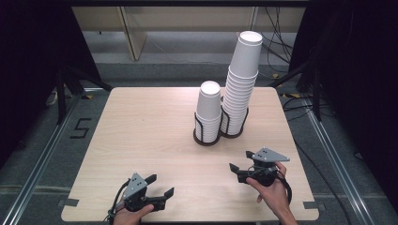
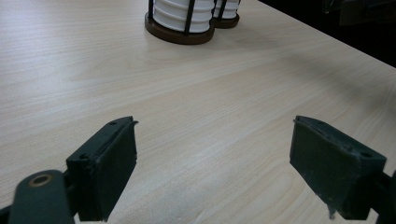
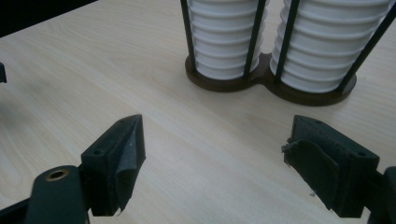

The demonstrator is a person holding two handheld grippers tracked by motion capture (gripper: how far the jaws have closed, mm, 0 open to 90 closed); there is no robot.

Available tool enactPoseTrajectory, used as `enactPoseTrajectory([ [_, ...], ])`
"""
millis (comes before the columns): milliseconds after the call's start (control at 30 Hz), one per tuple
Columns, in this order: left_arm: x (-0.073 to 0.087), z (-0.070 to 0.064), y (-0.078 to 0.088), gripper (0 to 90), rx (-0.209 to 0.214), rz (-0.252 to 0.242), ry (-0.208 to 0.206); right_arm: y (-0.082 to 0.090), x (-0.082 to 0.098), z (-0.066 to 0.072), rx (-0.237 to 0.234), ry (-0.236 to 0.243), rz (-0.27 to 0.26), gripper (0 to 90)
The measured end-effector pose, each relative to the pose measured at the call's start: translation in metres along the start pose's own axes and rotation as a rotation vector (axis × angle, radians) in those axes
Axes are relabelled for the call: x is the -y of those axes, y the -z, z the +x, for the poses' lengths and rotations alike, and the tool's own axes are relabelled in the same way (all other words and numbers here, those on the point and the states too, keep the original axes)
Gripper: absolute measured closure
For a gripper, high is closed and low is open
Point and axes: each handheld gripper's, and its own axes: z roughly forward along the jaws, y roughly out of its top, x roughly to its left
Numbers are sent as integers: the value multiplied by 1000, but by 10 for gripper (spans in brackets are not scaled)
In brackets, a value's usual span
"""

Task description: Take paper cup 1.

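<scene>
Both grippers, left (image 1: 159,185) and right (image 1: 240,161), hover with jaws spread wide and empty near the table's (image 1: 141,140) front edge, well apart from the two stacks of paper cups (image 1: 209,112) in their holder (image 1: 220,133), so the work looks unstarted.

Even overhead light, soft shadows, dark blurred surroundings

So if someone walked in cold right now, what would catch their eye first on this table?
Most likely the tall stack of white paper cups, rising and leaning from a dark wire holder at the far middle of the wooden table. Touching its left side stands a shorter stack in a matching holder. Nearer, the left gripper and right gripper sit apart with fingers spread wide and nothing between them.
</scene>
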Motion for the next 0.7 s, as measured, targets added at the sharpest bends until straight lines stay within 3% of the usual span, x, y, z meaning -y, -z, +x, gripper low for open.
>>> enactPoseTrajectory([
  [67,1,1,-2,143,17,-26,6,-1,-6,3,-11,-16,2,198],
  [233,1,1,-1,143,13,-20,3,-5,-22,1,-2,13,-32,196],
  [333,1,1,-1,143,10,-21,2,-8,-28,2,-8,-11,-45,197],
  [700,0,1,-2,143,8,-12,-5,-18,-59,4,7,-8,-79,196],
])
